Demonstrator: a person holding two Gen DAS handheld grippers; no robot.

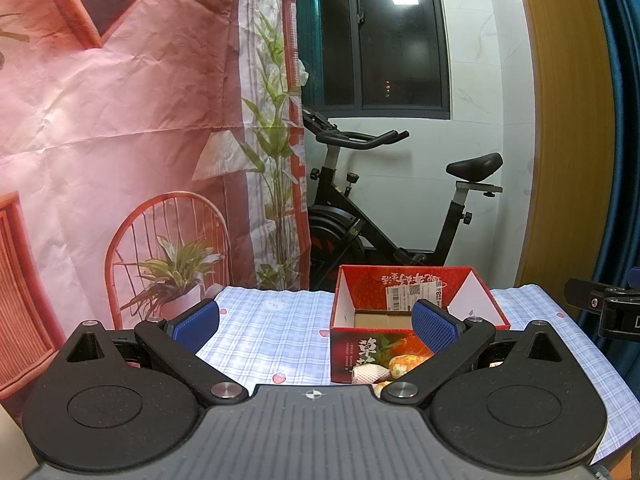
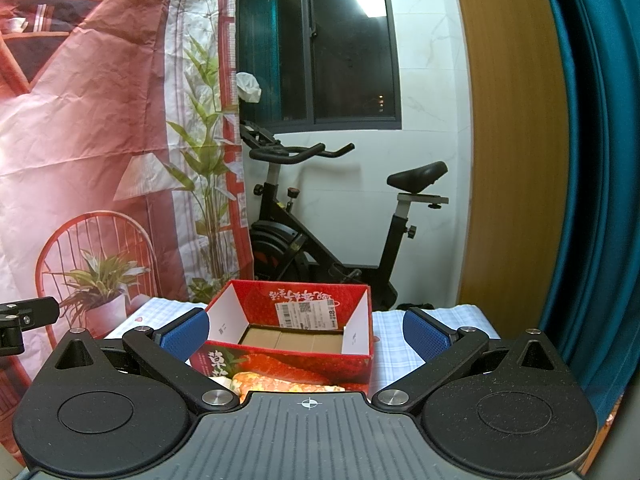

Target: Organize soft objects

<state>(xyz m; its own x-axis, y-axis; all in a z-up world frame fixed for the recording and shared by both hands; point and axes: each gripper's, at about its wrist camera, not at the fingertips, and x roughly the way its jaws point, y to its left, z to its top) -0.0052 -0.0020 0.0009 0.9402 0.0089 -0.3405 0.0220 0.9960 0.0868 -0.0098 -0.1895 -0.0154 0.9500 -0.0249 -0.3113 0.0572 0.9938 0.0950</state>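
A red cardboard box with a strawberry picture on its side [image 1: 416,320] stands open on the desk, which is covered by a blue-and-white checked cloth [image 1: 272,328]. In the left wrist view the box sits in the lower right of the frame; in the right wrist view it sits in the lower middle [image 2: 292,336]. Its brown floor looks bare, so nothing seems to be packed yet. The soft things lie on the cloth just in front of the box, near the bottom of both views: a white foam net sleeve [image 1: 368,374], a small yellow-and-orange soft toy [image 1: 404,364], and an orange-and-white soft lump [image 2: 260,382]. The camera bodies hide most of them, so I cannot tell how many there are. The left gripper [image 1: 316,320] has its jaws spread wide, with nothing between the blue pads. The right gripper [image 2: 306,334] is also spread wide and empty, and the box shows in the gap between its pads. Both grippers hang above the desk, short of the box. I think the job is only at its start: every soft thing still needs picking up and putting into the box.
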